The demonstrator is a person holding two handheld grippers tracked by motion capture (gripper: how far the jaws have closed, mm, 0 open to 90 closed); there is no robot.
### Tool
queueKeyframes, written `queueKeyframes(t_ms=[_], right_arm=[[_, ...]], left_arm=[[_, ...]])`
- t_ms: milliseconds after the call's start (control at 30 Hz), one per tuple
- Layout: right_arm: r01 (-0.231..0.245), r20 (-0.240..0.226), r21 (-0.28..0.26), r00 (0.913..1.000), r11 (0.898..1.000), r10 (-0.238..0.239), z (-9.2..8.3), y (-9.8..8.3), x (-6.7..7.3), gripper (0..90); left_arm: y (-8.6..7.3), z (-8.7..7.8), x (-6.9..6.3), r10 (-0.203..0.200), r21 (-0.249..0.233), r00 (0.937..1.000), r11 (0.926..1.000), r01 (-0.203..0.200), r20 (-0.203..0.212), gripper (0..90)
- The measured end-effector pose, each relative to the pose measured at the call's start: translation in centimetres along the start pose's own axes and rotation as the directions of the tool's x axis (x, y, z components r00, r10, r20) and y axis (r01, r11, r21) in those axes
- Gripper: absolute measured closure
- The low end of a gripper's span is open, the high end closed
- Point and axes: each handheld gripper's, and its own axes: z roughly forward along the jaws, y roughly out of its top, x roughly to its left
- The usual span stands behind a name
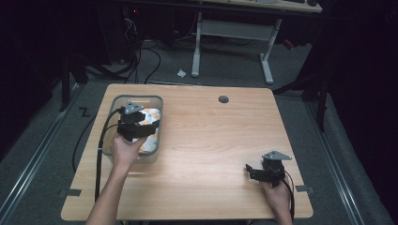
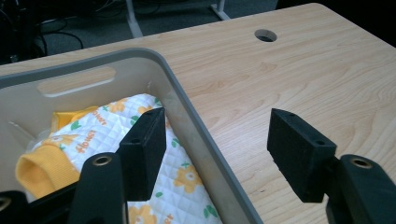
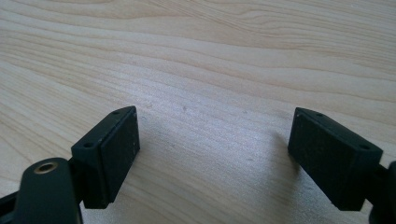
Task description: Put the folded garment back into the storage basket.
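Pale wood-grain tabletop (image 1: 211, 140) runs bare between my two grippers, with a single round cable hole (image 1: 223, 99) near its far edge. My left gripper (image 2: 215, 154) hovers over the right-hand wall of one grey plastic bin with rounded corners (image 2: 196, 126), my left hand (image 1: 126, 149) gripping it from behind. Its jaws stand wide apart and hold nothing: one pad (image 2: 142, 151) hangs inside the bin, just above the cloth, and the other (image 2: 299, 151) hangs outside, over bare wood, so the bin's rim passes between them. I cannot tell whether the inner pad touches the cloth.

Inside the bin lies one white quilted garment printed with orange flowers and green leaves (image 2: 182, 186), its orange ribbed cuff (image 2: 42, 170) to the left of my inner pad. A slot handle (image 2: 77, 80) is cut in the bin's far wall, beyond my pads. The bin sits at the table's left side, close to the left edge.

My right gripper (image 3: 215, 156), held by my right hand (image 1: 278, 197), sits low over the tabletop near the front right corner, well apart from the bin. Its jaws are also spread wide and empty, with plain wood between the pads and ahead of them, and open table stretching away to the bin.
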Motion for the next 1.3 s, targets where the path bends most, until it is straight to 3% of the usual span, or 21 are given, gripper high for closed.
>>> queueKeyframes(t_ms=[767,967,1300], right_arm=[[0.0,0.0,0.0,1.0,1.0,0.0,0.0,0.0,0.0,16.6],[0.0,0.0,0.0,1.0,1.0,0.0,0.0,0.0,0.0,16.6],[0.0,0.0,0.0,1.0,1.0,0.0,0.0,0.0,0.0,16.6]], left_arm=[[-0.3,-0.3,-2.8,0.019,-0.021,0.9969,0.9996,-0.018,0.076,36.8],[-0.6,-0.1,-3.6,0.007,-0.025,0.9931,0.9997,-0.004,0.117,36.6],[-1.0,-0.1,-4.9,0.022,-0.049,0.9886,0.9987,-0.015,0.149,36.6]])
